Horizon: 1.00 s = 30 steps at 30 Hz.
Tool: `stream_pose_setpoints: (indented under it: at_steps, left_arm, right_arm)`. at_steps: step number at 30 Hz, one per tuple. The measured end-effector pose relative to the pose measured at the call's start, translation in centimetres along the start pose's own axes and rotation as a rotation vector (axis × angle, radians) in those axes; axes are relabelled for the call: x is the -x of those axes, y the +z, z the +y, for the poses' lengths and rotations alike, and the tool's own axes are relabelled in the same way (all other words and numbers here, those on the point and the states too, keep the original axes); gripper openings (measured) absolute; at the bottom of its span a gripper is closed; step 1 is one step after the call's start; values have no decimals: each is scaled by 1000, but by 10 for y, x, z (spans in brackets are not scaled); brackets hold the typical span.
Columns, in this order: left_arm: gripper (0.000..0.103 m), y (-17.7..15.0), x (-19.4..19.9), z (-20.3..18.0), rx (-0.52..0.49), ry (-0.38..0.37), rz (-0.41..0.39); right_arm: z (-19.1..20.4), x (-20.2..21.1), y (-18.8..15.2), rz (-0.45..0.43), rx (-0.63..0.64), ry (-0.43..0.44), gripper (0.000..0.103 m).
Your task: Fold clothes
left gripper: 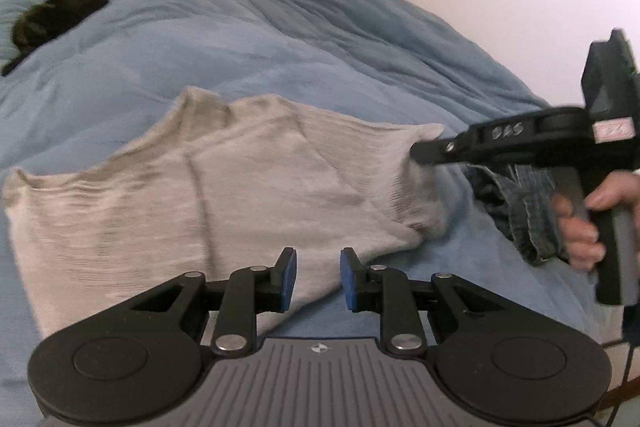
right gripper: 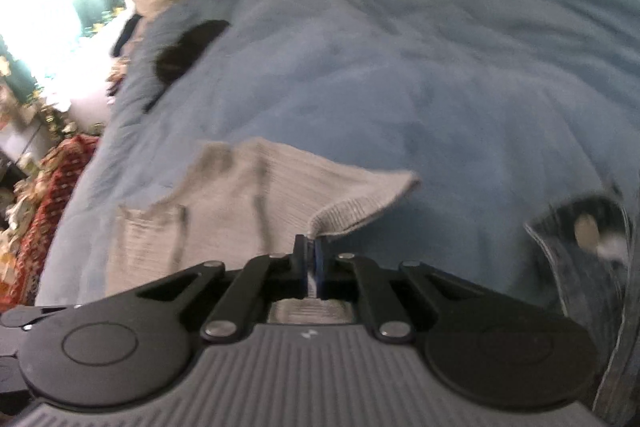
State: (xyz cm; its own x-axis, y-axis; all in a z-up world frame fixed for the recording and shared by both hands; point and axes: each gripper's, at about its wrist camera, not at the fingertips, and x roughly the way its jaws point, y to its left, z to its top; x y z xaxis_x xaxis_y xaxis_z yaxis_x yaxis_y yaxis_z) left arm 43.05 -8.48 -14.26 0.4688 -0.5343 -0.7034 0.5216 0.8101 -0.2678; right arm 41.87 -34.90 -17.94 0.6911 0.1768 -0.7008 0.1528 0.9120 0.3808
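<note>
Grey knit top flat on blue duvet, long axis left-right. Right gripper clamped on its right corner. Left gripper part-open, empty, at near hem, nearer left end.

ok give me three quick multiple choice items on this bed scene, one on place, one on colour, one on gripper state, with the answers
1. Where do the jeans lie relative to the grey sweater in the left wrist view?
A to its right
B on top of it
C to its left

2. What colour is the comforter?
A red
B blue
C green

3. How is the right gripper?
A open, empty
B shut on the sweater
C shut on the jeans

Answers: 1 A, denim sits past the sweater's right edge; 2 B, blue throughout; 3 B, knit fabric is pinched between its pads.
</note>
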Motion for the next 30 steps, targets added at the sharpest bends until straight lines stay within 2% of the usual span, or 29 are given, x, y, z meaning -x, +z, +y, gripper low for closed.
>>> stream_pose_setpoints:
  at_steps: [7, 11, 15, 20, 23, 24, 26, 27, 29, 30]
  left_arm:
    - [23, -9, 48, 46, 62, 73, -55]
    - [23, -22, 76, 78, 111, 120, -80]
    - [23, -38, 97, 106, 158, 171, -90]
    - [23, -56, 108, 131, 224, 216, -95]
    - [23, -62, 109, 137, 249, 225, -95]
    - [23, -63, 108, 137, 254, 224, -94]
    - [23, -62, 106, 137, 266, 218, -93]
    - [23, -62, 105, 138, 275, 214, -95]
    - [23, -60, 102, 141, 298, 203, -102]
    - [23, -58, 101, 143, 315, 190, -106]
  right_arm:
    - [109, -14, 27, -8, 189, 112, 3]
    - [170, -38, 22, 14, 276, 163, 3]
    - [214, -70, 7, 64, 315, 191, 3]
    - [238, -112, -8, 129, 329, 181, 4]
    - [240, -134, -20, 155, 347, 180, 5]
    - [241, -138, -24, 165, 357, 184, 11]
    - [243, -146, -32, 190, 375, 197, 29]
    - [244, -147, -34, 192, 381, 205, 32]
    - [240, -137, -36, 182, 389, 226, 34]
    - [237, -131, -35, 172, 387, 230, 38]
